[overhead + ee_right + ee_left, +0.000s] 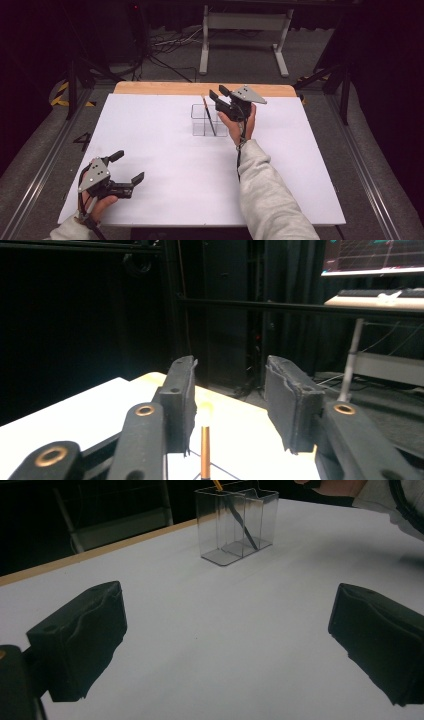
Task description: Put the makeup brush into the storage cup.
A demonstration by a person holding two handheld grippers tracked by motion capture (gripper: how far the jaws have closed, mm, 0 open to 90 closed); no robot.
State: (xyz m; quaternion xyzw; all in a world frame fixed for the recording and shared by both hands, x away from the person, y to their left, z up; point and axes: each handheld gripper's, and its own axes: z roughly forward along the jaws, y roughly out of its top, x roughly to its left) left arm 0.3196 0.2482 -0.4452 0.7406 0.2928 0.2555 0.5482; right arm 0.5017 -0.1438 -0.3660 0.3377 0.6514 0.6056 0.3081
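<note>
On the white counter (165, 150), a clear plastic holder (203, 120) with compartments stands toward the far edge, at about twelve o'clock from the counter's middle. A thin dark pencil (208, 116) with an orange upper end leans inside it, its tip resting on the holder's floor and its top tilted toward eleven o'clock above the rim. The right gripper (219, 93) hovers just above and beside the holder at its two o'clock side, held in a hand (238, 124) whose grey sleeve (265, 190) runs back to the near edge. In the right gripper view its fingers (181, 395) stand moderately apart with nothing between the pads; the pencil's orange end (205, 440) rises below them, slightly nearer the left pad, touching neither. The left gripper (130, 166) sits low over the counter at about eight o'clock, well apart from the holder, with the person's hand (97, 204) behind it near the front edge. Its fingers (82, 635) are spread wide and empty, and bare white counter shows between them in the left gripper view. From that view the holder (235, 525) stands farther off toward twelve o'clock, the pencil (241, 522) slanting inside one compartment. A wooden strip (200, 88) borders the counter's far edge.
</note>
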